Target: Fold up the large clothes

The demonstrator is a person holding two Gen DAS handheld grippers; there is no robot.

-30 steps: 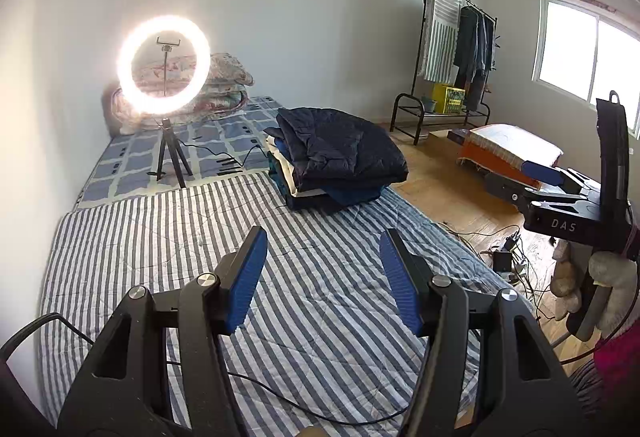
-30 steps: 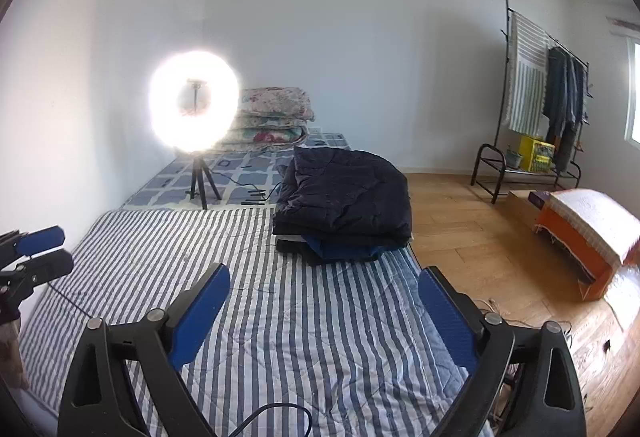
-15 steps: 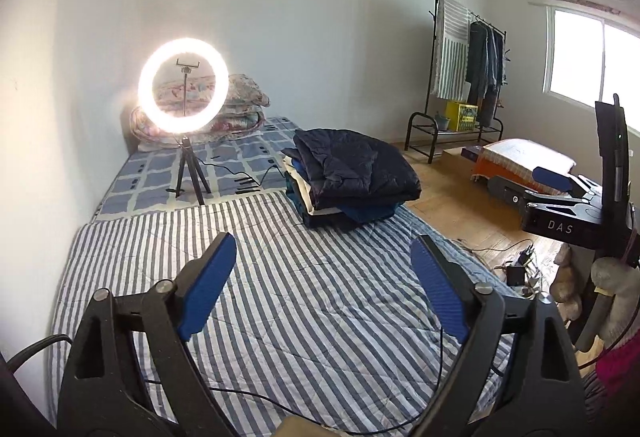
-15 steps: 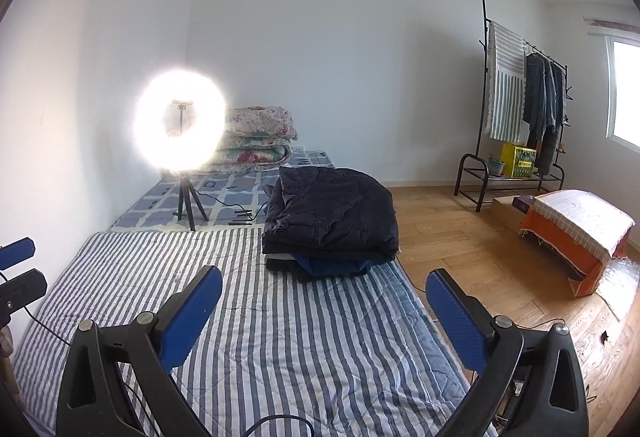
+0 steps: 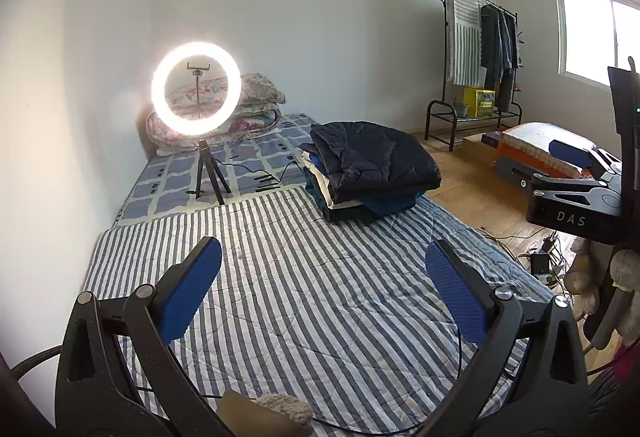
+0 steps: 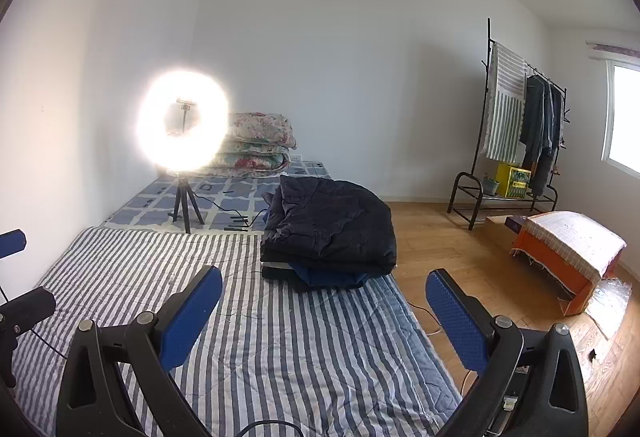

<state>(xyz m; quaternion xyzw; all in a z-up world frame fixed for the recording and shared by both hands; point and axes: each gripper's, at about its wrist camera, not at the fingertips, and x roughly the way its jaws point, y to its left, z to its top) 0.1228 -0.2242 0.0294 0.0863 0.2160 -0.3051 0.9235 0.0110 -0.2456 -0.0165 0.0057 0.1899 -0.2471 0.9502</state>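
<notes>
The striped quilt (image 5: 304,301) covered the bed beneath and ahead of both tools. A clothes rack (image 6: 516,141) stood far ahead to the right. The clothes stack (image 6: 328,233), topped by a dark folded jacket (image 5: 372,157), lay on the quilt ahead of both tools, well apart from them. A lit ring light (image 5: 196,87) stood on its tripod ahead to the left. The left tool (image 5: 322,283) was opening, its blue pads spread wide, with nothing between them. The right tool (image 6: 324,301) stood equally wide and empty, above the quilt.
</notes>
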